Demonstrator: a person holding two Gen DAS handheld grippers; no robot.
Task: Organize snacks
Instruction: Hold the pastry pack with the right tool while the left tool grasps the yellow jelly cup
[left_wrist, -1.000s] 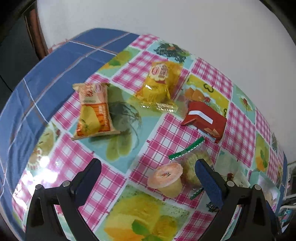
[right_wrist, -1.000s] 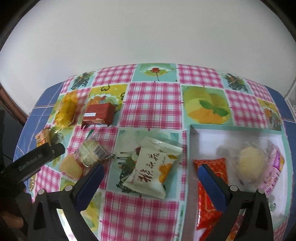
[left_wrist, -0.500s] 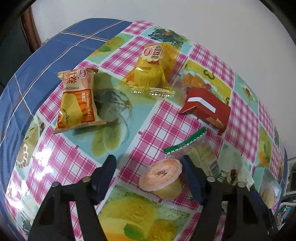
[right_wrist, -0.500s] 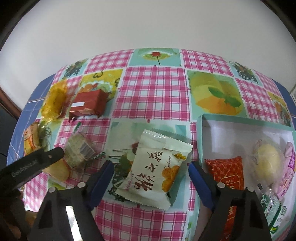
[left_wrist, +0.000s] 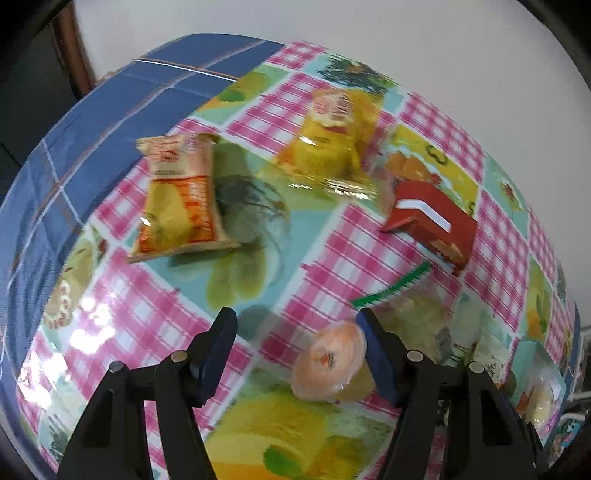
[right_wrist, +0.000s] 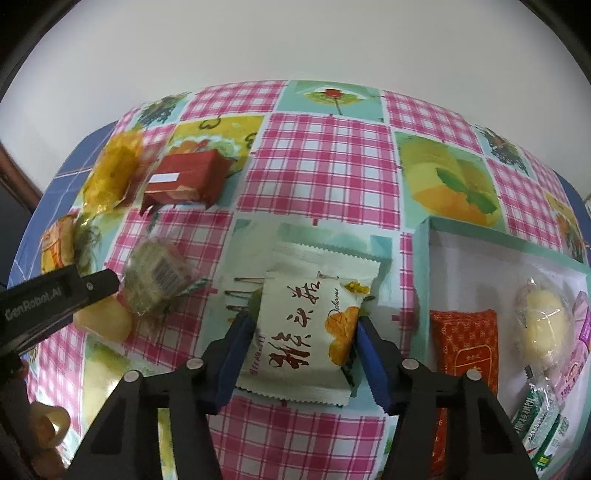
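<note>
One white pastry packet (right_wrist: 310, 321) lies lengthwise between right tool (right_wrist: 303, 338) fingers.

**Gripper closes around white snack packet**

The right gripper (right_wrist: 303, 339) brackets a white snack packet (right_wrist: 314, 325) on the checked tablecloth (right_wrist: 325, 155), its blue pads apparently touching both sides. Just right, a teal-rimmed tray (right_wrist: 421, 266) holds a red packet (right_wrist: 465, 343)

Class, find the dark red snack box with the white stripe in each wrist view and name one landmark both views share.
Left wrist: red box at centre right, beyond the left gripper.
Right wrist: red box at upper left.
Shared landmark: the yellow cake packet beside it.
</note>
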